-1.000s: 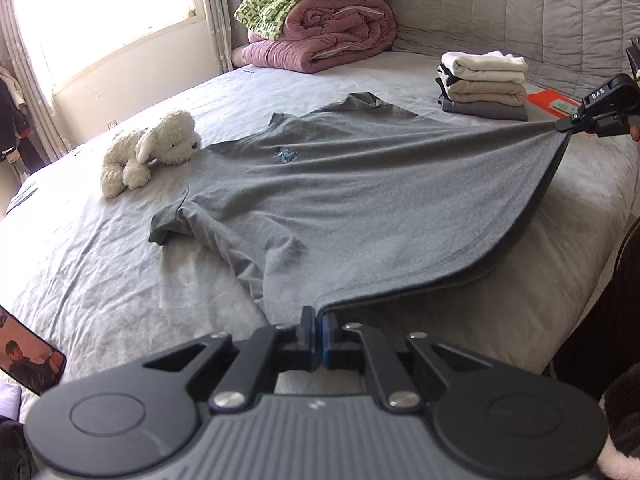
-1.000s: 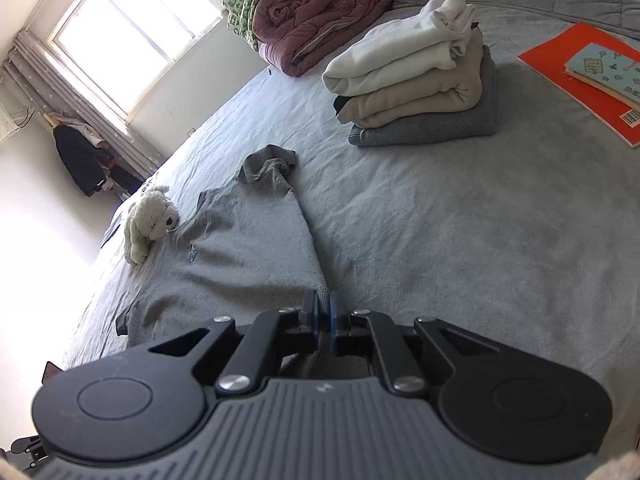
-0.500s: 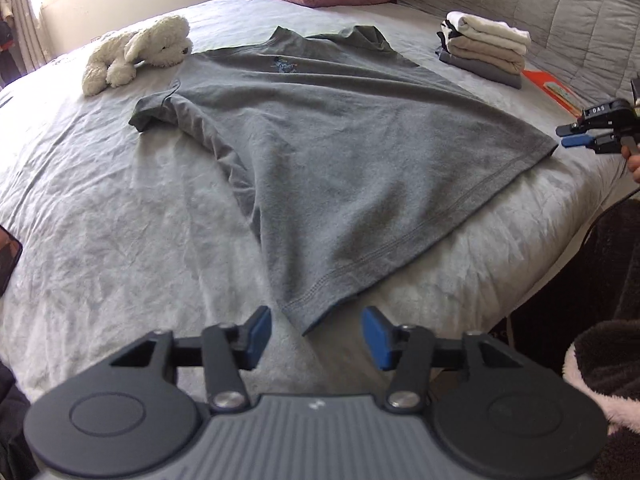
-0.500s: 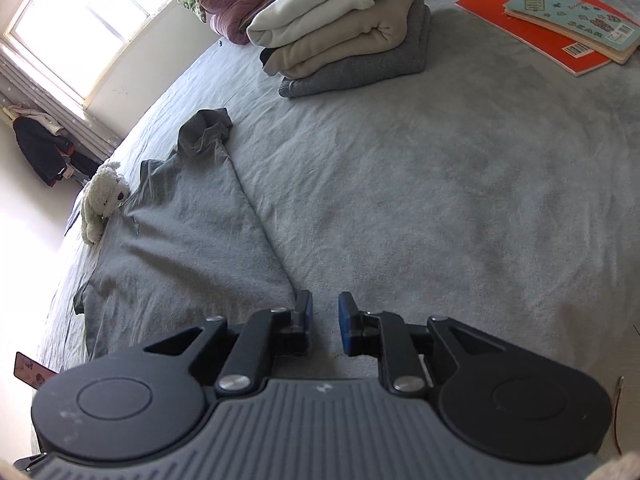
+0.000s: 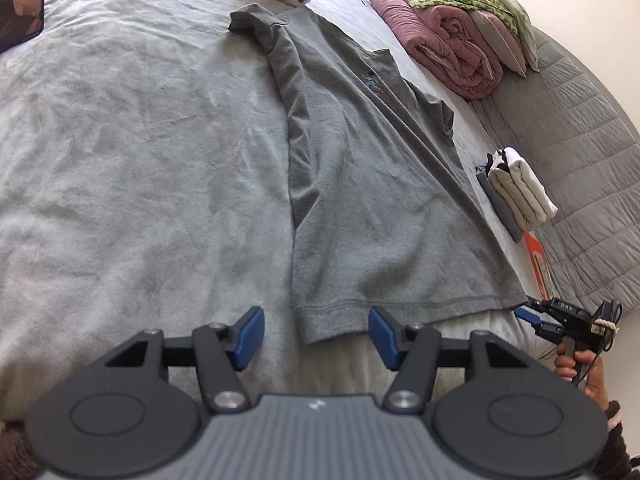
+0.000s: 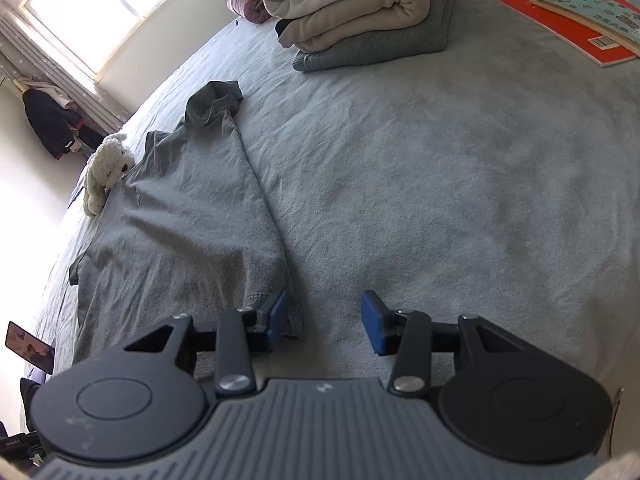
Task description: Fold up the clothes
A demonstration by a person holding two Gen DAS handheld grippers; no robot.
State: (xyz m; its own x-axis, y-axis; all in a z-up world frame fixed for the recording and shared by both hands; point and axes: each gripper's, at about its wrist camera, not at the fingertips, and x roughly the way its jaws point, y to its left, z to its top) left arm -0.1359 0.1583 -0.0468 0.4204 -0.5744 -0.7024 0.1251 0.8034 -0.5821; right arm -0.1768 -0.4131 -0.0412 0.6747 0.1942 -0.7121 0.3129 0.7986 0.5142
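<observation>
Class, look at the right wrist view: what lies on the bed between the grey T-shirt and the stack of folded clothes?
Nothing: between the grey T-shirt and the stack of folded clothes only bare grey bedspread shows in the right wrist view.

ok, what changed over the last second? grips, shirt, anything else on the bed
Both grippers let go: a second ago each was shut on a hem corner of the grey T-shirt, holding the hem up off the bed. Now the left gripper and right gripper are open and the shirt lies flat on the bed. The folded stack, plush dog and orange book stayed put.
</observation>
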